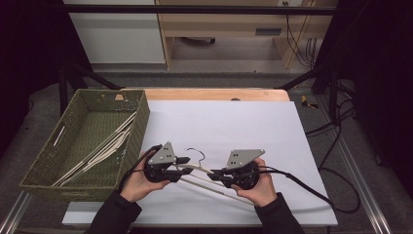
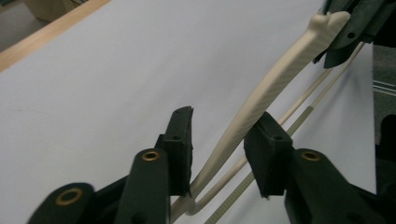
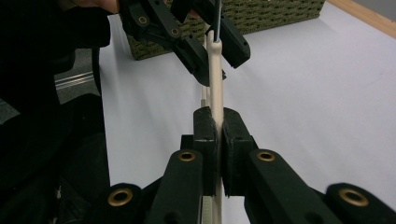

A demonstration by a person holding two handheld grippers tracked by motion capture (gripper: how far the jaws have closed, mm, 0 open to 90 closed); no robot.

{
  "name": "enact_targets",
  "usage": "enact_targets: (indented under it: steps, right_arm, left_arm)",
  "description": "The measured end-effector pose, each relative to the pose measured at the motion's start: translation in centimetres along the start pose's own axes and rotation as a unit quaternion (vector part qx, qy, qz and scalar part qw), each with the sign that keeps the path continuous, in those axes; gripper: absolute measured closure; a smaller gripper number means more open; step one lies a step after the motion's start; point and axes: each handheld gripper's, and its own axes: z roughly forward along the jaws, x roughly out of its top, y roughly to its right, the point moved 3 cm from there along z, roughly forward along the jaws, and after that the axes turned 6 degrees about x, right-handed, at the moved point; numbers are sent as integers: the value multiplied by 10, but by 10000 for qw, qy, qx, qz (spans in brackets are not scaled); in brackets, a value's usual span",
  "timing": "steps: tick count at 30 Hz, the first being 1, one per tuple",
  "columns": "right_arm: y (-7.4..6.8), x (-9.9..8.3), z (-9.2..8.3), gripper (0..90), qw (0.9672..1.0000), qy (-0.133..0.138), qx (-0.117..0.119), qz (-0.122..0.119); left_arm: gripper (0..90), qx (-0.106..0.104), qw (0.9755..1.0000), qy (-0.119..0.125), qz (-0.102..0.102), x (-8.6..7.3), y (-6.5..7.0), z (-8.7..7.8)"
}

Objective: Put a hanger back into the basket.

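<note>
Hanger held over white sheet, basket waiting at left.

White sheet (image 1: 219, 126) covers the table; woven basket (image 1: 83, 146), left of frame, already holds several cream hangers. One cream hanger (image 1: 207, 176) sits low centre between both hands. Right gripper (image 3: 217, 135) is clamped tight on its arm. Left gripper (image 2: 219, 140) straddles the other arm, jaws apart, pads not pressing yet. Step looks like taking a two-handed hold; next, left jaws need to close, then carry it leftward to the basket.
</note>
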Motion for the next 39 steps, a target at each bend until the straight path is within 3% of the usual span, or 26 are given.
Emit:
enact_targets:
  steps: [6,9,16,17,20,24,28,30,32,34,39]
  right_arm:
    - [1,-1,0,857,10000,-48,-23,-14]
    - [3,-1,0,803,9996,4,-274,-21]
    - [6,-2,-2,705,9987,89,-492,8]
    - [8,-3,-2,662,9978,155,-647,33]
    - [11,-5,-4,632,9968,215,-762,145]
    - [13,-5,-7,607,9958,306,-841,214]
    - [14,-4,-14,516,9939,485,-952,283]
    - [17,-5,-25,380,9906,738,-1055,458]
    - [19,-7,-29,369,9891,827,-1107,501]
    - [24,-12,-40,285,9843,1003,-1316,619]
    - [35,-24,-62,233,9723,1343,-1750,768]
  left_arm:
    - [686,75,9997,-70,204,-1,4,-2]
    - [749,-15,9997,-101,234,-2,9,-6]
    - [818,-90,9997,-185,121,-3,17,-11]
    - [830,-169,9997,-166,87,-4,21,-12]
    - [854,-266,9994,-200,-7,-3,27,-12]
    - [865,-241,9994,-249,-71,-1,31,-12]
    - [865,-143,9993,-240,-235,-1,30,-14]
    - [865,-57,9992,-195,-338,-1,28,-17]
    - [865,15,9989,-155,-448,-1,25,-20]
    - [865,132,9981,-46,-599,0,19,-27]
    - [864,366,9965,103,-741,3,14,-39]
